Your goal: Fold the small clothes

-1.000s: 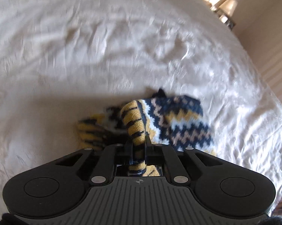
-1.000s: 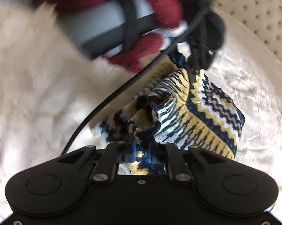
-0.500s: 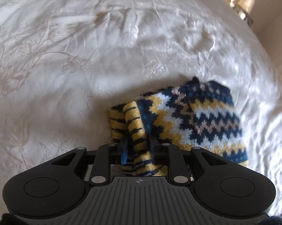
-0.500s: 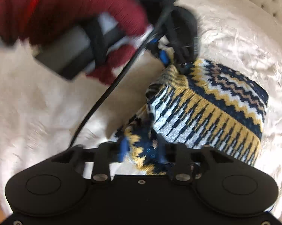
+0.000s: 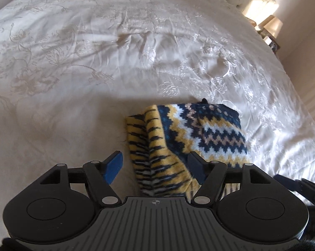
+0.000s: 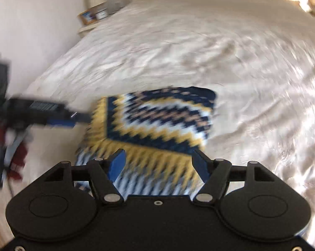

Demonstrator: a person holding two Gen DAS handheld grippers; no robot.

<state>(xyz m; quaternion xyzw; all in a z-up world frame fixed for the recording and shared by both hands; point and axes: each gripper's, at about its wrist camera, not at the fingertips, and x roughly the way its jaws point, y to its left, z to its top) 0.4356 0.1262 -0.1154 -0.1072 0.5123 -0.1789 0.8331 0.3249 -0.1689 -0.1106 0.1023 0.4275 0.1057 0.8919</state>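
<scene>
A folded navy, mustard and white zigzag-knit garment [image 5: 190, 140] lies near the cream embroidered bedspread's [image 5: 77, 67] near edge; the left gripper [image 5: 155, 165] and right gripper [image 6: 158, 163] have just been opening, knit between unpressed pads. No writing legible.

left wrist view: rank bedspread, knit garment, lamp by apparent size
1. bedspread, fills most of the frame
2. knit garment
3. lamp, smallest, though it sits far off, so true size is unsure

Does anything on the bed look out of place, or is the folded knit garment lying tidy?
Nothing stands out. The folded knit garment lies as a compact block on the white bedspread, with no loose part hanging out.
</scene>
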